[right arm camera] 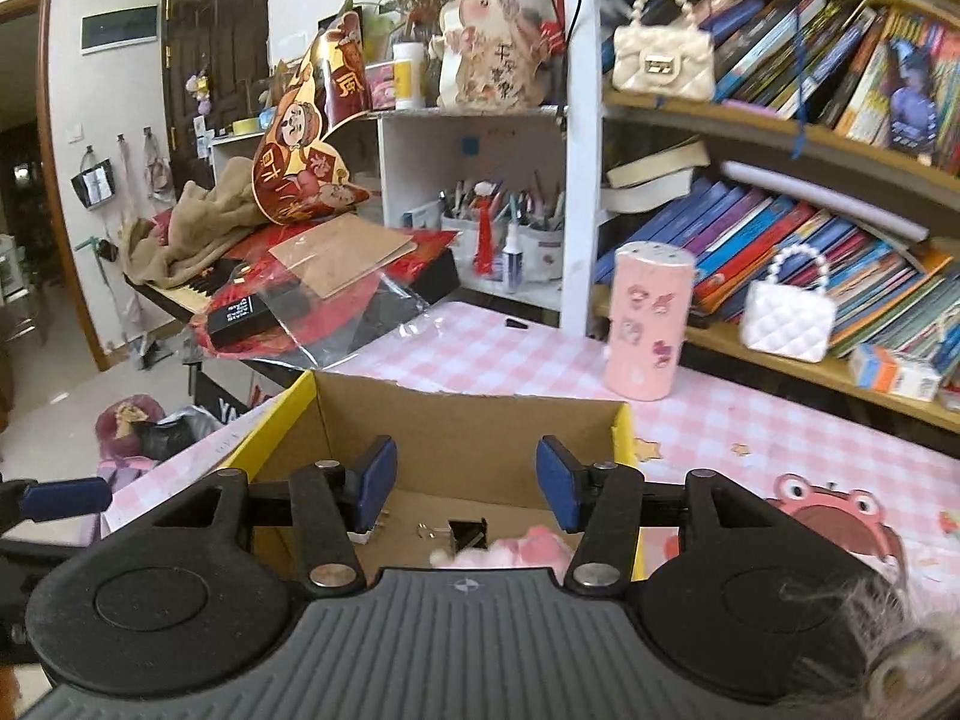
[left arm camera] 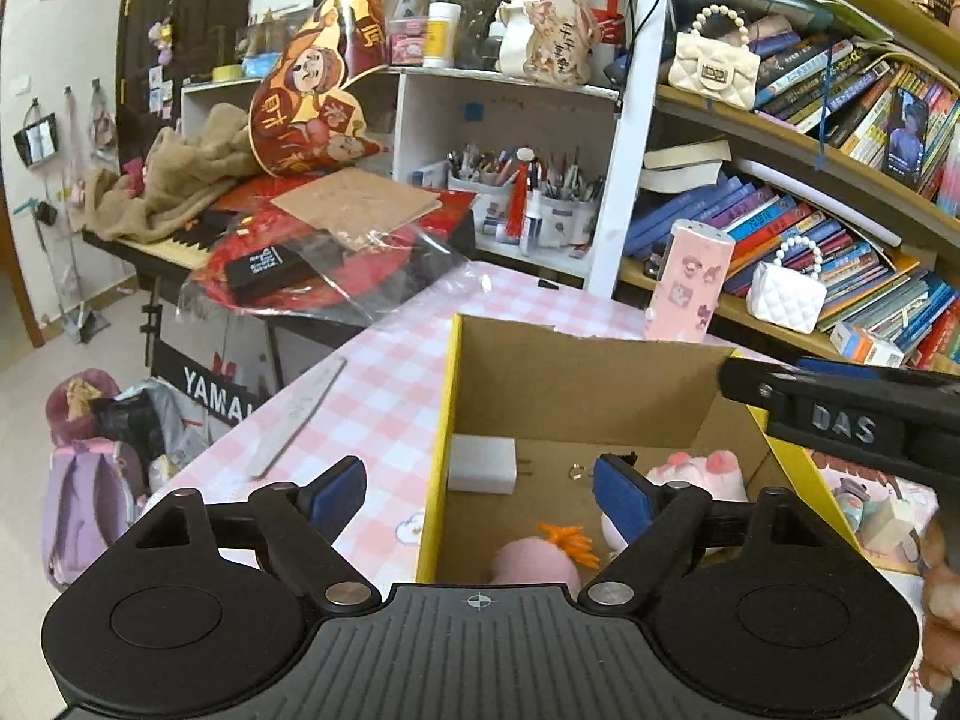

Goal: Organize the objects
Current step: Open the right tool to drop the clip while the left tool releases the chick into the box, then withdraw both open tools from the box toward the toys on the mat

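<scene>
Above the cardboard box point(left arm camera: 576, 384) on the desk point(left arm camera: 384, 372), left hand-held gripper point(left arm camera: 480, 495) and right hand-held gripper point(right arm camera: 467, 489) hang spread, pinching nothing.

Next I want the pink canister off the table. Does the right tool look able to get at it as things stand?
Probably yes. The pink canister stands upright on the checked tablecloth beyond the cardboard box, with bare cloth around it. The right tool is open and empty, but must pass over or around the box.
</scene>
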